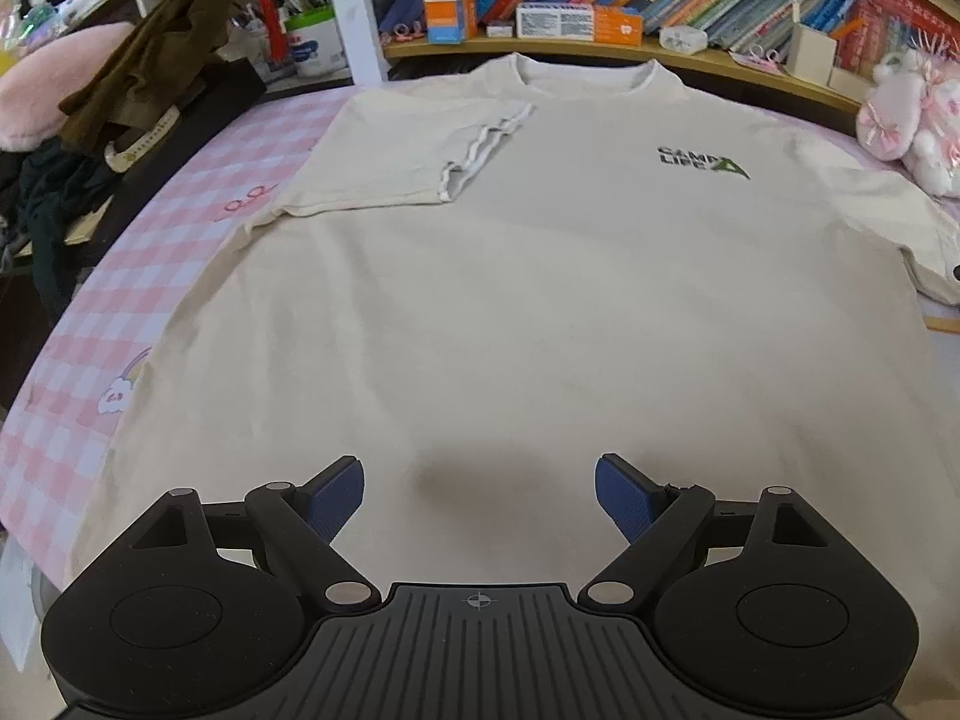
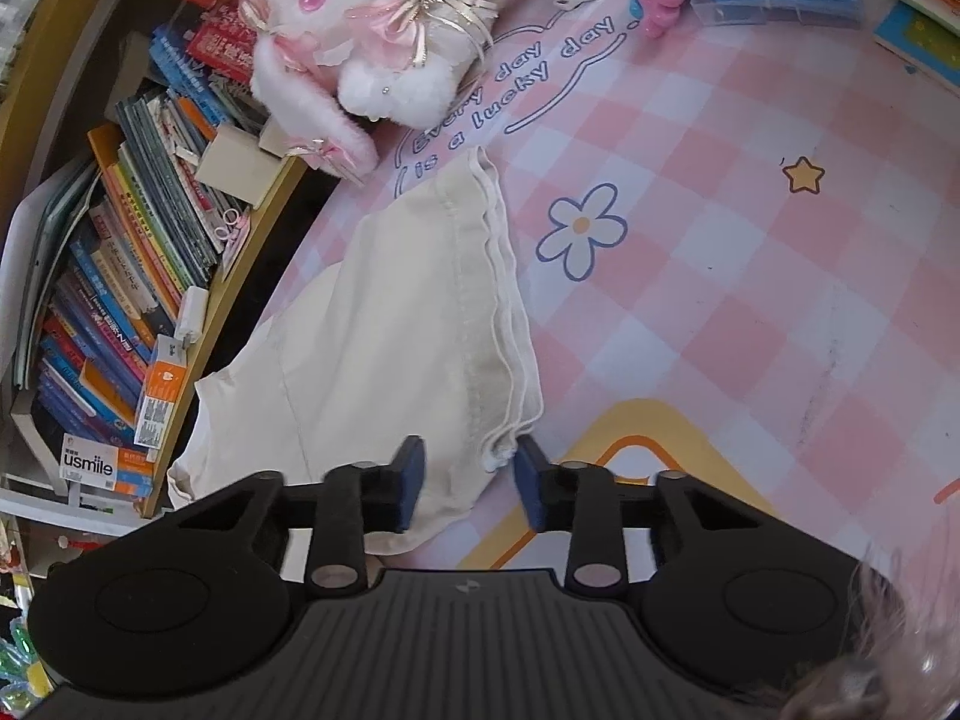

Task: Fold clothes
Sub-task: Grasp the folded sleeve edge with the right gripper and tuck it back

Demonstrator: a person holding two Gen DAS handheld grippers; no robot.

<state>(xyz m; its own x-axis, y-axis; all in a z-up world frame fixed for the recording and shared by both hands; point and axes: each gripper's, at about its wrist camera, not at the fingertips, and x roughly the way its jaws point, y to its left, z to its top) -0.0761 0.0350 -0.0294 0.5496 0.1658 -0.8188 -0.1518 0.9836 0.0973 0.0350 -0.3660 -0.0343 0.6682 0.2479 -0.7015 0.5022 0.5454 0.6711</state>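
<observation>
Cream T-shirt (image 1: pixel 510 300) lay front-up, flat on the pink-check worktop (image 2: pixel 750 300), one sleeve (image 1: pixel 414 162) already folded in over the chest. Left gripper (image 1: pixel 480 498) hovered over the lower body w/ jaws wide, holding nothing. Right gripper (image 2: pixel 468 480) had jaws narrowed either side of the other sleeve's hem (image 2: pixel 498 456), pads not visibly pinching yet; next prob. finish the pinch & fold that sleeve in.

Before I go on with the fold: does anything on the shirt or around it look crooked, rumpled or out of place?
Nothing serious. The cream T-shirt lies flat, one sleeve already folded in across the chest, slightly askew with its hem rippled. The other sleeve is still spread out, between the right gripper fingers. The surrounding shelves are cluttered.
</observation>
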